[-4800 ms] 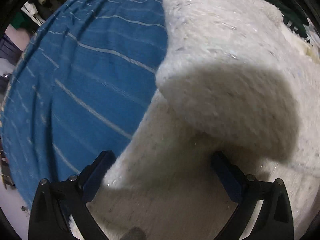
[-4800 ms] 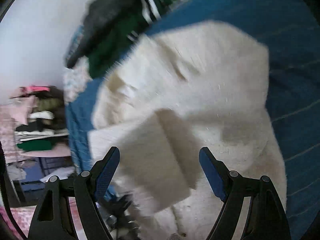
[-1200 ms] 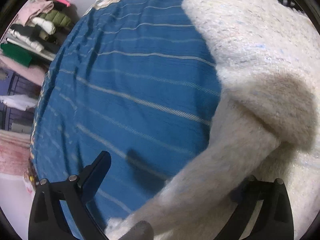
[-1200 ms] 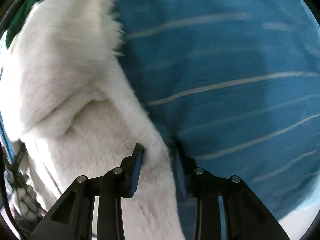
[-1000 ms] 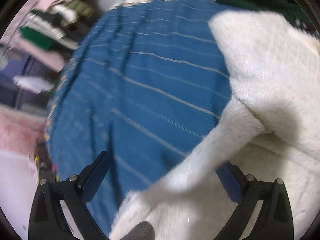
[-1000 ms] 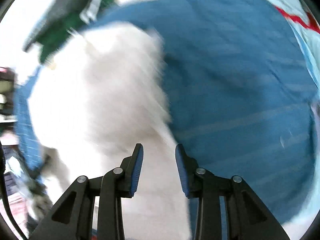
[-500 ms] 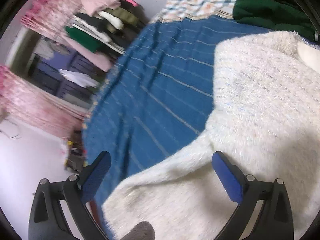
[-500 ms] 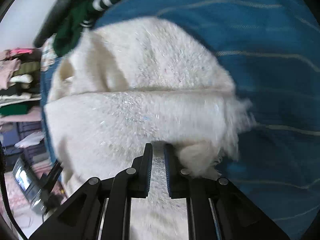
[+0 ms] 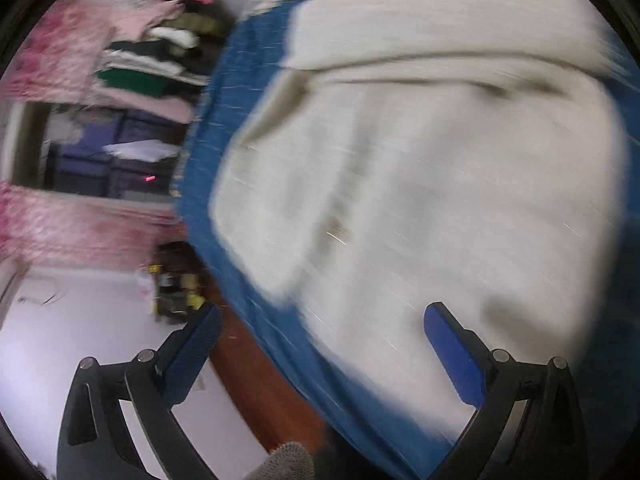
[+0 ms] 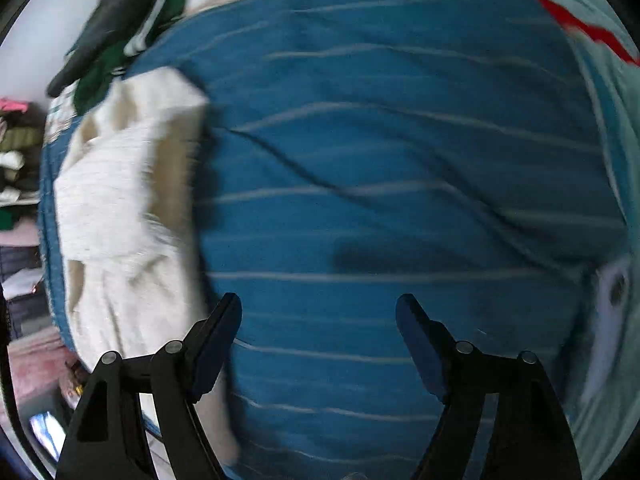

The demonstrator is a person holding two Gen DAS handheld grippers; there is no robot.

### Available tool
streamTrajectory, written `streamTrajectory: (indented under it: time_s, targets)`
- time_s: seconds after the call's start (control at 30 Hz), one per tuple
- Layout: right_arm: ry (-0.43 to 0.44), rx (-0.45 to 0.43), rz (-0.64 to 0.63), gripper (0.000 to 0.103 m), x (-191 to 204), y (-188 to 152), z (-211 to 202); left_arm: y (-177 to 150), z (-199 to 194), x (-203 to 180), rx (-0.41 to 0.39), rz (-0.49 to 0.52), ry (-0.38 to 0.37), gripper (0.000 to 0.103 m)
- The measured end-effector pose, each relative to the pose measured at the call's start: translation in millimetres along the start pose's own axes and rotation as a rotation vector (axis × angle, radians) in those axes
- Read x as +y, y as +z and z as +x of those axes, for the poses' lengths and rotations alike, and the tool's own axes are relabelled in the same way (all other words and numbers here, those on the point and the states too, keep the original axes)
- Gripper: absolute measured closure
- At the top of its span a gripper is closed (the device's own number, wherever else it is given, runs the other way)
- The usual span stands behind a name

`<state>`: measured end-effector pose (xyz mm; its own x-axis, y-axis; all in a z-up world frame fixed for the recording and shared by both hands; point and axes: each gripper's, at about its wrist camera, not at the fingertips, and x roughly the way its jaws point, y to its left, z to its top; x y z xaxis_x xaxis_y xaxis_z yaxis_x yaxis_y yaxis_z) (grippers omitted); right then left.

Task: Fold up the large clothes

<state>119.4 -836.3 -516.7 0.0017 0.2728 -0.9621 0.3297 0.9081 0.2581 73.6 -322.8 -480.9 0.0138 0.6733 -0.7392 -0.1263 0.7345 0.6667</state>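
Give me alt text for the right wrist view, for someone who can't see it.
The right claw hangs open and empty over a blue striped bedspread. A fluffy white garment, folded over on itself, lies at the left. Dark green and black clothes are piled at the top left. The picture is blurred by motion.

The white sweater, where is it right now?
The white sweater lies folded on the blue striped bedspread, near its left edge. It fills the left wrist view and sits at the left of the right wrist view, below the dark green clothes.
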Motion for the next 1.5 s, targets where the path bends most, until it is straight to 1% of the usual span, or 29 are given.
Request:
streamTrajectory:
  time_s: [0.03, 0.1, 0.17, 0.2, 0.27, 0.3, 0.33, 0.4, 0.5, 0.6, 0.63, 0.7, 0.73, 0.77, 0.8, 0.83, 0.87, 0.9, 0.97, 1.03, 1.1, 1.13, 1.17, 1.2, 1.23, 1.3, 1.37, 1.47, 1.5]
  targets:
    - [-0.015, 0.002, 0.009, 0.022, 15.6, 9.6, 16.6, -13.1, -12.3, -16.3, -0.012, 0.023, -0.019, 0.0]
    - [-0.039, -0.006, 0.03, 0.022, -5.3, 6.7, 8.8, -24.5, -24.9, -44.1, -0.045, 0.074, -0.029, 0.0]
    - [-0.046, -0.011, 0.043, 0.022, -1.3, 11.6, 11.4, -32.7, -26.4, -77.5, -0.087, 0.146, 0.01, 0.0]
    - [-0.05, -0.014, 0.054, 0.022, -9.1, 12.3, 7.7, -34.5, -22.6, -89.4, -0.097, 0.174, 0.037, 0.0]
    - [-0.04, -0.014, 0.075, 0.022, -14.5, 14.5, 4.9, -32.7, -7.6, -108.5, -0.109, 0.216, 0.121, 0.0]
    - [-0.03, -0.011, 0.09, 0.022, -22.1, 15.2, 1.6, -30.3, 1.5, -112.3, -0.111, 0.221, 0.159, 0.0]
    - [-0.025, -0.013, 0.096, 0.022, -18.4, 17.6, 3.8, -25.9, 10.3, -113.3, -0.111, 0.217, 0.191, 0.0]
    - [-0.018, -0.016, 0.093, 0.022, -14.6, 20.0, 2.6, -17.8, 27.9, -108.8, -0.099, 0.189, 0.229, 0.0]
    - [-0.003, -0.005, 0.066, 0.022, -2.8, 24.1, 10.5, 0.2, 51.0, -92.7, -0.054, 0.124, 0.205, 0.0]
    - [0.051, 0.017, 0.046, 0.022, 14.5, 30.6, 28.2, 20.7, 60.2, -71.6, -0.055, 0.061, 0.137, 0.002]
    - [0.083, 0.029, 0.037, 0.022, 22.7, 35.1, 38.1, 24.3, 58.1, -66.6, -0.059, 0.041, 0.114, 0.008]
    - [0.182, 0.045, 0.016, 0.022, 36.5, 43.3, 53.5, 31.7, 54.0, -51.4, -0.075, -0.002, 0.054, 0.051]
    - [0.249, 0.041, 0.002, 0.022, 45.3, 48.8, 61.3, 37.6, 53.5, -38.6, -0.076, -0.025, -0.002, 0.061]
    - [0.33, 0.041, -0.016, 0.021, 56.4, 54.9, 69.7, 38.8, 48.4, -33.6, -0.081, -0.04, -0.031, 0.077]
    - [0.397, 0.046, -0.026, 0.02, 64.6, 59.7, 75.8, 38.5, 43.3, -30.4, -0.093, -0.052, -0.054, 0.081]
    - [0.482, 0.05, -0.032, 0.017, 75.6, 66.5, 84.3, 42.8, 41.0, -20.2, -0.104, -0.061, -0.073, 0.082]
    - [0.541, 0.053, -0.032, 0.014, 83.5, 72.0, 90.9, 44.1, 39.5, -16.4, -0.108, -0.067, -0.09, 0.083]
    - [0.623, 0.065, -0.027, 0.013, 96.3, 80.4, 102.5, 46.0, 38.8, -10.8, -0.11, -0.075, -0.106, 0.083]
    - [0.735, 0.089, -0.011, 0.013, 115.0, 91.9, 119.9, 50.0, 39.6, -0.7, -0.12, -0.079, -0.125, 0.083]
    - [0.809, 0.131, 0.009, 0.013, 132.5, 100.9, 138.8, 52.5, 41.0, 7.3, -0.126, -0.08, -0.147, 0.083]
    - [0.817, 0.211, 0.057, 0.013, 150.3, 107.8, 166.2, 53.8, 38.9, 9.6, -0.128, -0.086, -0.168, 0.083]
    - [0.821, 0.228, 0.075, 0.014, 155.3, 108.8, 174.7, 54.3, 37.4, 10.4, -0.124, -0.084, -0.186, 0.083]
    - [0.8, 0.234, 0.095, 0.02, 162.6, 109.1, 183.7, 54.8, 36.5, 13.5, -0.124, -0.085, -0.205, 0.083]
    - [0.78, 0.231, 0.094, 0.032, 171.8, 108.9, 186.8, 55.5, 36.1, 17.5, -0.123, -0.087, -0.218, 0.083]
    - [0.753, 0.233, 0.087, 0.069, 180.2, 108.6, 187.2, 56.4, 37.1, 24.5, -0.121, -0.092, -0.246, 0.083]
    - [0.682, 0.205, 0.082, 0.073, 196.6, 107.7, 176.6, 58.2, 38.5, 38.0, -0.117, -0.105, -0.291, 0.083]
    - [0.636, 0.162, 0.058, 0.077, 216.2, 106.1, 152.0, 60.5, 39.8, 56.6, -0.114, -0.116, -0.347, 0.082]
    - [0.596, 0.104, 0.026, 0.077, 255.7, 99.2, 105.1, 64.8, 40.3, 86.6, -0.121, -0.121, -0.409, 0.081]
    - [0.563, 0.084, 0.0, 0.077, 277.6, 95.1, 87.0, 66.7, 42.8, 98.6, -0.12, -0.131, -0.431, 0.078]
